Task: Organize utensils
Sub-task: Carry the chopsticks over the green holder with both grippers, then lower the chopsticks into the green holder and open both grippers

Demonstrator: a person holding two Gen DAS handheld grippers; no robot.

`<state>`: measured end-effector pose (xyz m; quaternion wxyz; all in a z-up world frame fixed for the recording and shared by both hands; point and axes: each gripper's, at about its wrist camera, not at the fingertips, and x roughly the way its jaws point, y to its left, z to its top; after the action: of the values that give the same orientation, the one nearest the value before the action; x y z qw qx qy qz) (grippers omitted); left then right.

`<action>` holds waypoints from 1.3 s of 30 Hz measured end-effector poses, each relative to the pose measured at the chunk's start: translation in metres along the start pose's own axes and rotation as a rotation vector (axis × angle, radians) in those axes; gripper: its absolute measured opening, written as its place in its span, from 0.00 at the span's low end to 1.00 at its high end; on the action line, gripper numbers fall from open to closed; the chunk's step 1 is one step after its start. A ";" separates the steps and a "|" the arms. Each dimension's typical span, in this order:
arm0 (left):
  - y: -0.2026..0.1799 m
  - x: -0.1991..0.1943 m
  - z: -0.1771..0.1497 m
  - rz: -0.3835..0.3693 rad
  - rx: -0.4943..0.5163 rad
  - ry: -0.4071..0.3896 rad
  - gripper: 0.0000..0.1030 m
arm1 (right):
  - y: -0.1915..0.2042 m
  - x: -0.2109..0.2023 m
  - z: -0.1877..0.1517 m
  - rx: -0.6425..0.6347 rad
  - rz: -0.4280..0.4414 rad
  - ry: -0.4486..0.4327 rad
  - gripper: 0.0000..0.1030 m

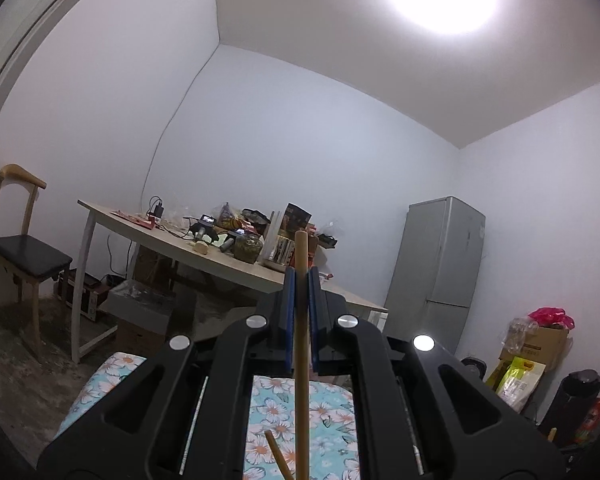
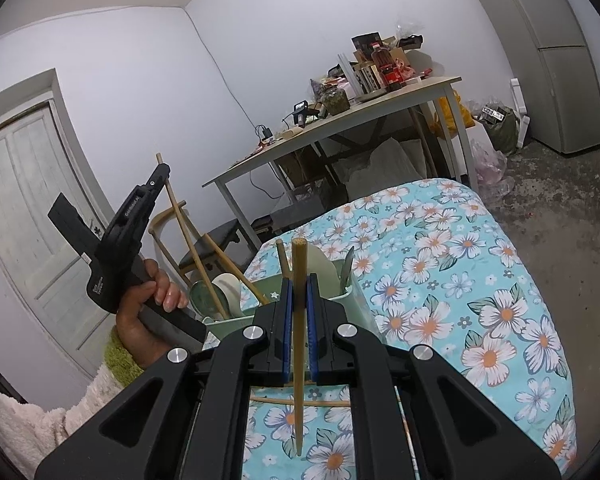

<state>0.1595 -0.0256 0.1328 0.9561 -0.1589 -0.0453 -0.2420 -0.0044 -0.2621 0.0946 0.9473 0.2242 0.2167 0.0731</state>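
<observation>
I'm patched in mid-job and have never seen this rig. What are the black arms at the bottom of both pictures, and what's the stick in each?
No robot here: a person holds a hand-squeezed clamp in each hand, with a camera looking along its fingers. One picture looks from the left gripper, shut on a wooden chopstick and aimed toward the room. The other looks from the right gripper, shut on another chopstick, above a floral tablecloth. There you also see the left hand, a green utensil holder with cutlery, and loose chopsticks lying on the cloth.
</observation>
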 end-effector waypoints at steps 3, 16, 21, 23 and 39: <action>-0.002 0.003 -0.001 -0.003 0.021 -0.005 0.05 | 0.000 0.000 0.000 0.001 0.000 -0.001 0.07; 0.017 -0.021 -0.018 -0.061 -0.004 0.125 0.45 | 0.011 -0.012 0.008 -0.029 0.019 -0.034 0.07; 0.024 -0.044 -0.014 -0.072 0.007 0.140 0.57 | 0.030 -0.025 0.024 -0.070 0.064 -0.090 0.07; 0.028 -0.056 -0.011 -0.082 0.013 0.141 0.62 | 0.035 -0.031 0.032 -0.072 0.090 -0.113 0.07; 0.075 -0.114 -0.057 -0.057 0.039 0.418 0.81 | 0.087 -0.003 0.102 -0.252 0.070 -0.287 0.07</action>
<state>0.0954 0.0691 0.0388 0.9403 -0.0854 0.1449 -0.2959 0.0347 -0.2258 0.2176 0.9860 0.1193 0.0603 0.0999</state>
